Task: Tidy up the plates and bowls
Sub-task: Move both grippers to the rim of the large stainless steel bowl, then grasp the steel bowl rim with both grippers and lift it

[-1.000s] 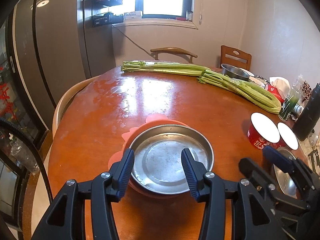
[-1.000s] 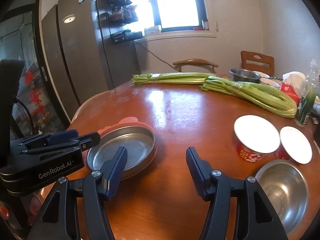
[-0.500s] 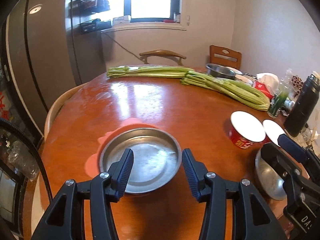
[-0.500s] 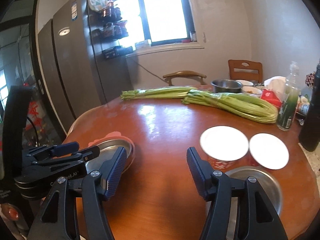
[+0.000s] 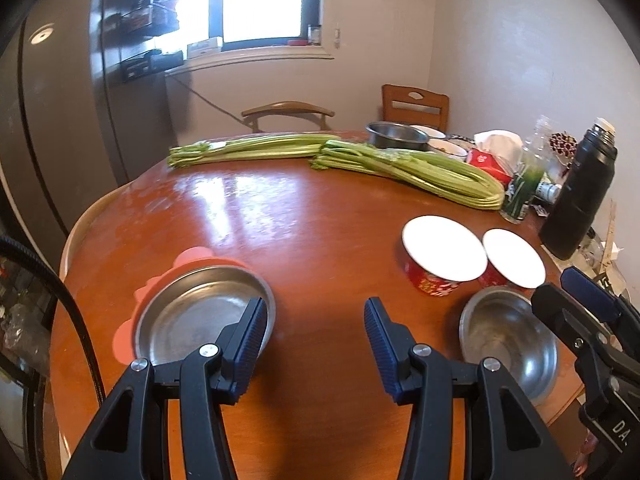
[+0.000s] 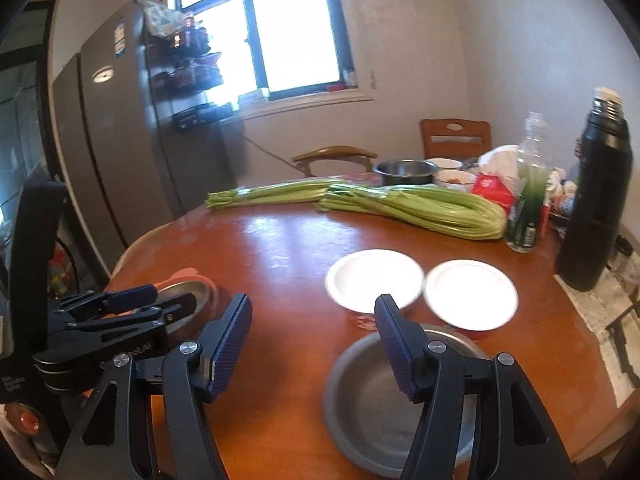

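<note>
Left wrist view: left gripper (image 5: 316, 340) is held spread and empty over the table (image 5: 304, 224), with one steel plate (image 5: 200, 312) seen whole on a pink mat (image 5: 188, 258), two white-lidded bowls (image 5: 444, 246) and one steel bowl (image 5: 508, 340) at right. Right wrist view: right gripper (image 6: 314, 340) is spread, empty, above the steel bowl (image 6: 368, 400); the plate (image 6: 188, 294) is mostly hidden behind the left gripper (image 6: 132, 306), and two celery bunches (image 6: 416, 208) are counted.

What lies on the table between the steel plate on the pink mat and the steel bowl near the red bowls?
Bare tabletop only. In the left wrist view the steel plate and steel bowl sit apart, with just the open left gripper hovering over the gap.
</note>
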